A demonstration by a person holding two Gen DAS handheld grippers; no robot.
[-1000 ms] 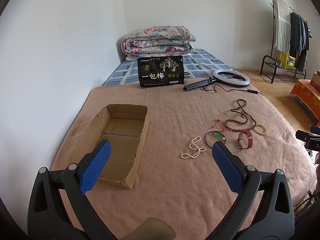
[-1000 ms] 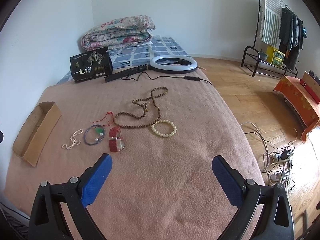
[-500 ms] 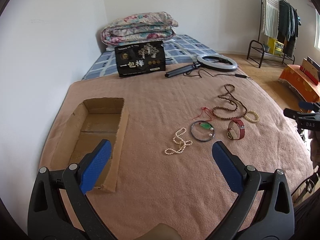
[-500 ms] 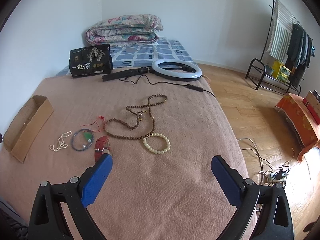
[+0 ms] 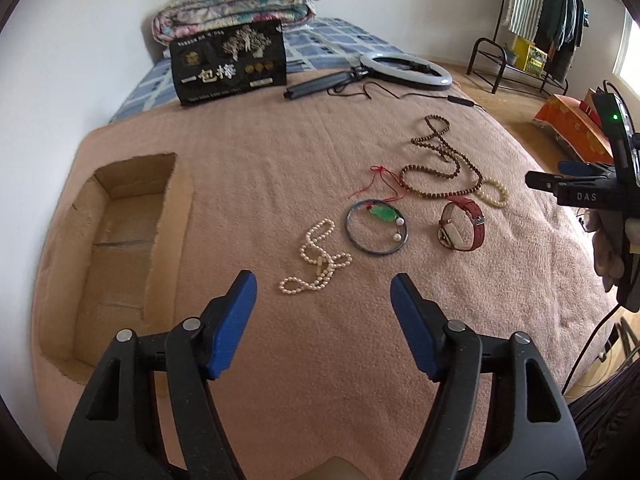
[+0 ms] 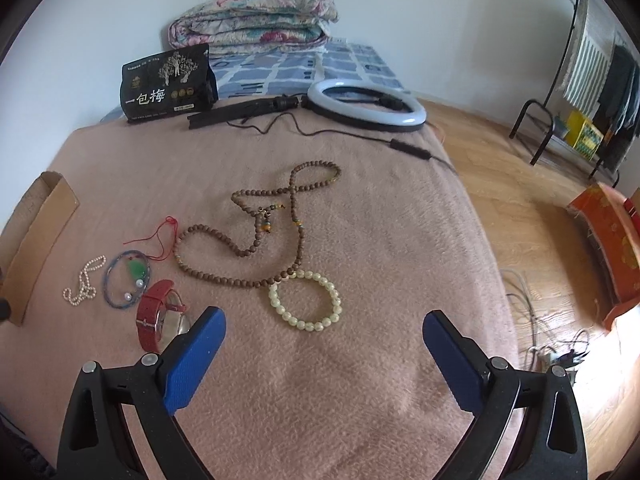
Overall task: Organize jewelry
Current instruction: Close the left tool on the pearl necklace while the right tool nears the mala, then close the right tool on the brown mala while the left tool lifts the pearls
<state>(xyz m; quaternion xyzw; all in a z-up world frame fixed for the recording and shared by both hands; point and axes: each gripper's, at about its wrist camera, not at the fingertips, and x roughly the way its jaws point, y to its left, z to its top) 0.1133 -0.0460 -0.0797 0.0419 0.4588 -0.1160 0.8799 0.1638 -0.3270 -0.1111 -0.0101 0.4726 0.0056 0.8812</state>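
Note:
Jewelry lies on a pink blanket (image 5: 280, 152): a pearl necklace (image 5: 316, 258), a blue bangle with a green pendant (image 5: 377, 226), a red watch (image 5: 462, 222), a long brown bead necklace (image 6: 260, 226) and a pale bead bracelet (image 6: 306, 300). An open cardboard box (image 5: 116, 236) sits at the left. My left gripper (image 5: 324, 284) is open and empty, just short of the pearl necklace. My right gripper (image 6: 324, 320) is open and empty, above the pale bracelet, with the watch (image 6: 158, 316) by its left finger.
A black snack bag (image 5: 228, 62), a ring light (image 6: 366, 106) with cable and a folded quilt (image 6: 252, 16) lie at the far end. The bed's right edge drops to a wooden floor (image 6: 532, 208) with cables and a clothes rack (image 6: 580, 80).
Both grippers have moved forward and lower toward the jewelry. The left gripper's jaws have narrowed somewhat. Nothing on the blanket has moved.

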